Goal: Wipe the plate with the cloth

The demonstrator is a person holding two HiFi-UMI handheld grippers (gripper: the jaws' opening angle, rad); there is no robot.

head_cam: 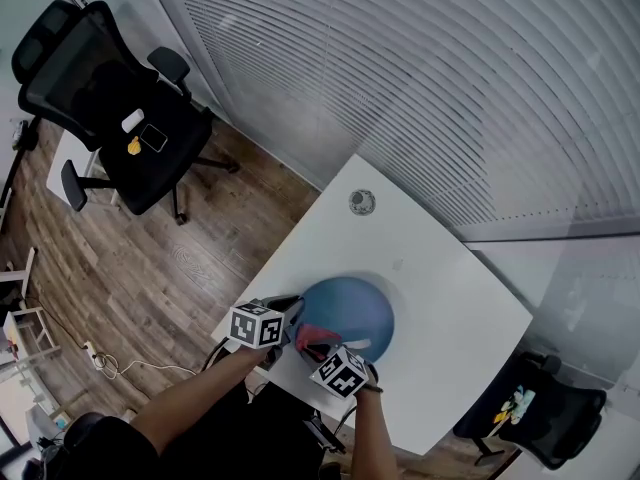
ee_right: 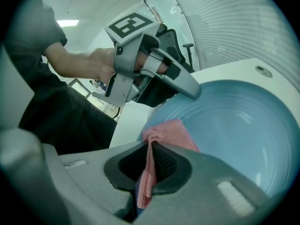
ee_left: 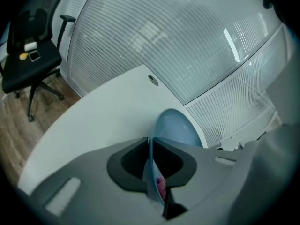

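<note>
A blue plate (head_cam: 350, 313) rests on the white table (head_cam: 440, 298) near its front edge. My left gripper (head_cam: 291, 313) is shut on the plate's left rim; in the left gripper view the thin rim of the plate (ee_left: 176, 125) runs edge-on between the jaws of my left gripper (ee_left: 151, 163). My right gripper (head_cam: 322, 346) is shut on a pink cloth (head_cam: 310, 334), which lies against the plate's near-left part. In the right gripper view the cloth (ee_right: 171, 132) spreads from my right gripper (ee_right: 149, 165) onto the plate (ee_right: 239, 130), just below the left gripper (ee_right: 154, 69).
A round grommet (head_cam: 362, 202) sits in the table's far corner. A black office chair (head_cam: 110, 108) with small items on its seat stands on the wooden floor at the far left. Another chair (head_cam: 530, 408) is at the lower right. Window blinds (head_cam: 420, 78) run behind the table.
</note>
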